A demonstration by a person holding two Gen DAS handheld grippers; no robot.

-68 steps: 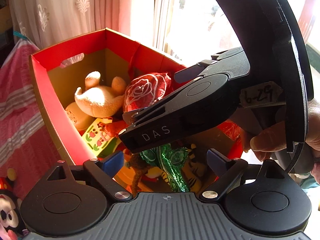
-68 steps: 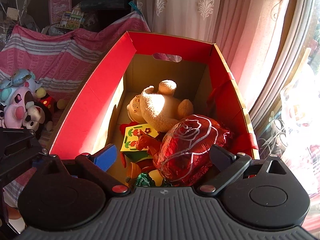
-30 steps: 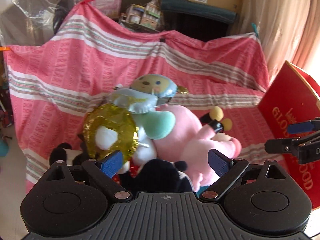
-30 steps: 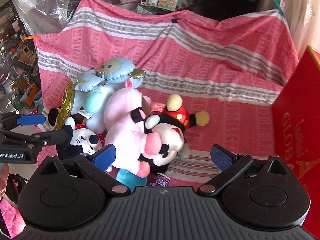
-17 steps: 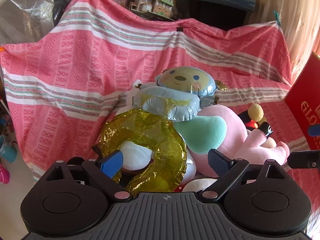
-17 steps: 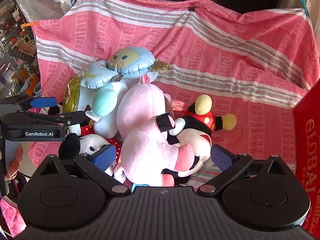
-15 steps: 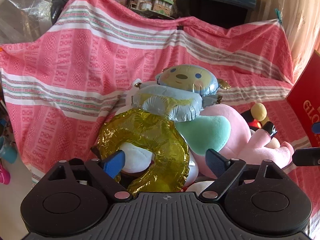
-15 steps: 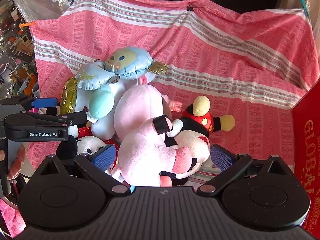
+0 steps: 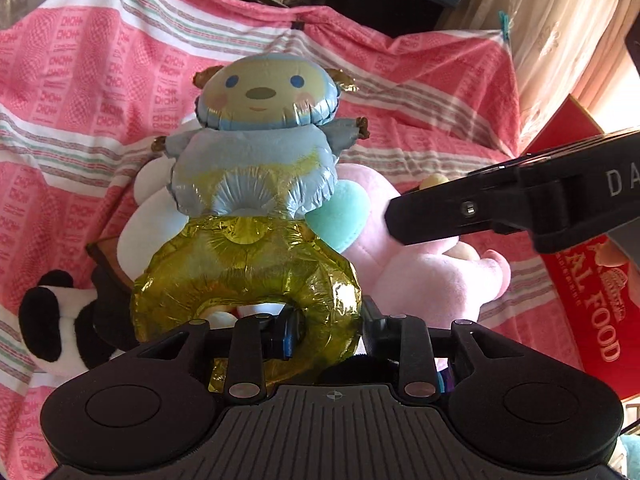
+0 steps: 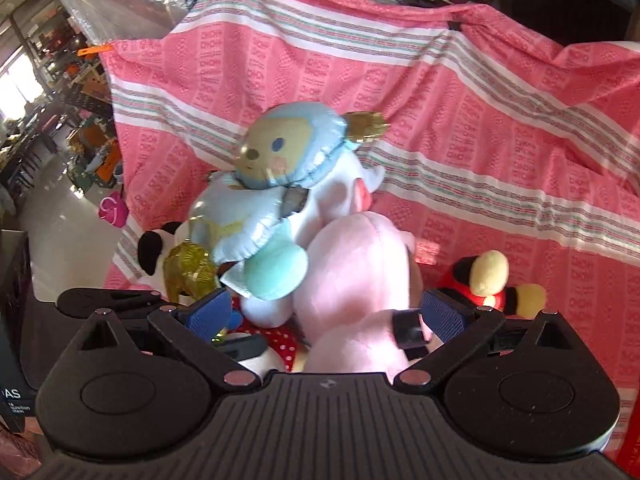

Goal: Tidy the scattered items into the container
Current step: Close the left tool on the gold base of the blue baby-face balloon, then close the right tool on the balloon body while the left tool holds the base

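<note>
Left gripper (image 9: 326, 330), low centre, has just been closing, pinching the crinkly gold foil ring balloon (image 9: 248, 276). It is looking light, slippery and puncture-prone; the rim is the hold. Right gripper (image 10: 328, 316) is hanging spread over the pink plush toy (image 10: 356, 280).

Both wrist views close, angled down, sharing the foil balloon (image 9: 256, 184)

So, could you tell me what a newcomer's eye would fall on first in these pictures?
Probably the foil balloon, a pale blue character with a smiling face, propped on top of the toy pile, its crinkled gold ring at the bottom caught between the left gripper's jaws. Next, the big pink plush beside it, lying on the pink striped cloth.
</note>
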